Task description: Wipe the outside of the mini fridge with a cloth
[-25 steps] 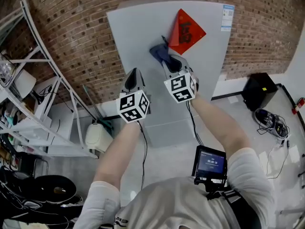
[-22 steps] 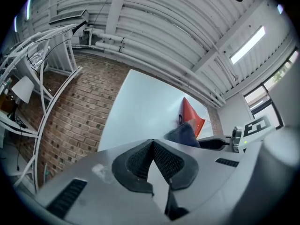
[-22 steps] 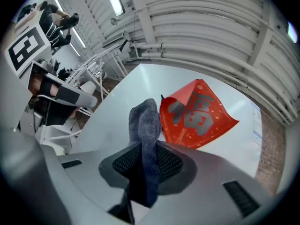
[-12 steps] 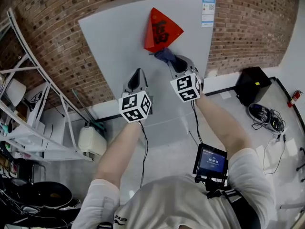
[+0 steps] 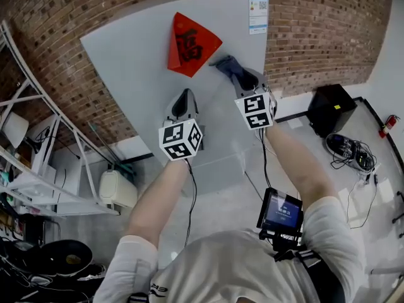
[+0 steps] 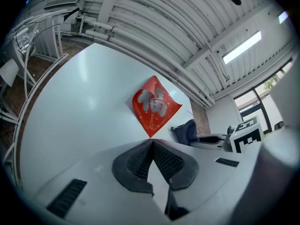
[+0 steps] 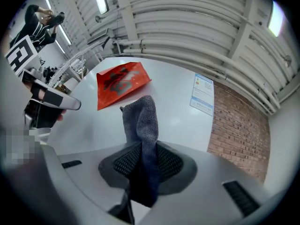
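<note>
**Cloth moves across to right of red sticker**

Cloth has gone from the lower left of the red sticker a second ago to just right of it now. The right gripper went with it. The left gripper stays below the sticker.

Head view: the mini fridge stands against a brick wall, sticker on its door. One white label sits up and right of the sticker. Only this view shows the shelf rack, well left of the sticker, and the black box, well right of it.

Left gripper view: jaws closed tip to tip with nothing between them. The sticker is above them and the cloth to its lower right, on the door.

Right gripper view: jaws clamped on the cloth, whose free end sticks up just right of the sticker. Only here is a person seen, far left of the sticker.

Count: two grippers, one cloth, one sticker, one label.
</note>
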Available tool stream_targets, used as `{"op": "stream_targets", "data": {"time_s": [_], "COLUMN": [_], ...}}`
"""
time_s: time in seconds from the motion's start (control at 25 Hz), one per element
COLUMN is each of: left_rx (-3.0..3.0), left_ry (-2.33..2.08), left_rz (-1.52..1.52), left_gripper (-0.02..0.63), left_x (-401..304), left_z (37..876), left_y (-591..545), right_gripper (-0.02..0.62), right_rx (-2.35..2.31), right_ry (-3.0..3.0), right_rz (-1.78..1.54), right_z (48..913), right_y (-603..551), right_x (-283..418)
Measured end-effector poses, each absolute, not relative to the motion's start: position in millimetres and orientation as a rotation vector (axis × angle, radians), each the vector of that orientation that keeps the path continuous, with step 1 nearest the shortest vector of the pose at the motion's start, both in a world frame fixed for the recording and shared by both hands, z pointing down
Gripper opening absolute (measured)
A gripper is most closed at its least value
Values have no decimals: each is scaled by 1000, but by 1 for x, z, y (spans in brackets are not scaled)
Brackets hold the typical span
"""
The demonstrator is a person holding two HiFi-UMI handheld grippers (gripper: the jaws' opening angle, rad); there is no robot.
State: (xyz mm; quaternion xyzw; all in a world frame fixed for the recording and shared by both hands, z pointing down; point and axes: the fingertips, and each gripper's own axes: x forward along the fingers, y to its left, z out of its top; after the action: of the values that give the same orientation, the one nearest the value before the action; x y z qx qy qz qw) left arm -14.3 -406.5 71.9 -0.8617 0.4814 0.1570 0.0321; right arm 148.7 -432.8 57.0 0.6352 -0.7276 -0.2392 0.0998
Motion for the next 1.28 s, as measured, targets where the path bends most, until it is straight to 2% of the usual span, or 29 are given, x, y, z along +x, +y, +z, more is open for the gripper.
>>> {"op": "stream_targets", "data": {"time_s": [0.4,0.8,1.0,1.28], "left_rx": [-2667,-2628,-2597,-2553], "left_ry": [1463,1524,1573,1675], "left_rz": [489,495,494,457], "left_gripper": [0,0,0,0], "left_x": [22,2,-41,-130], "left_z": [72,79,86,108], "left_y": [-413,-407,-398,-381], "right_gripper": [86,86,86,86], "right_rx": [2082,2125,2095,1919], "right_ry": [-2134,-2157,-2232,-2372], "right_rz": [-525,-499,-514,-506], "right_z": [58,59,65,96], "right_y": [-441,-436,-420,-404], "right_x": [236,240,193,65]}}
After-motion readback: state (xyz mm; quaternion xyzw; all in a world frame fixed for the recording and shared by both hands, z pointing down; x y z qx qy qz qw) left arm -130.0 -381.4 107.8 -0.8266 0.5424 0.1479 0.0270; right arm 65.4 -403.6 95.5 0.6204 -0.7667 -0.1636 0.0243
